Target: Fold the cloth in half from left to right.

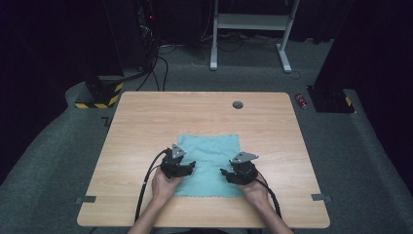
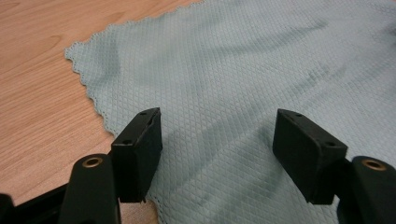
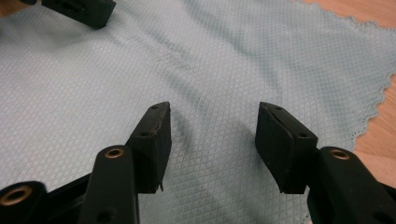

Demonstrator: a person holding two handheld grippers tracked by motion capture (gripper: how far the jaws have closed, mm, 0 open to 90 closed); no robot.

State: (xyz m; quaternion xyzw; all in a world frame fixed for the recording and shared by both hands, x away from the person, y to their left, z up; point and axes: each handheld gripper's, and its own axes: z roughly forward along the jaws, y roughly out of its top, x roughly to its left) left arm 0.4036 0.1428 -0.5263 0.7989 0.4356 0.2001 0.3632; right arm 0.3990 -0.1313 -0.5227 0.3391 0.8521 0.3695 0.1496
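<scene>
The cloth point(image 1: 209, 163) lies flat on the worktop point(image 1: 146, 122); both claws, left point(image 1: 187, 168) and right point(image 1: 227, 172), gape wide, holding nothing (no fold or lift begun, seemingly).

The right gripper point(image 3: 212, 140) is holding its two black jaws spread wide apart, with nothing between them. They are hanging low over a pale blue-green cloth point(image 3: 224, 60) with a fine diamond weave, which is lying flat and showing a faint crease running far and left. The cloth's scalloped edge is running along the right, where the wooden table point(image 3: 380, 119) is showing. At the far left, part of the other gripper point(image 3: 79, 9) is sitting over the cloth.
</scene>
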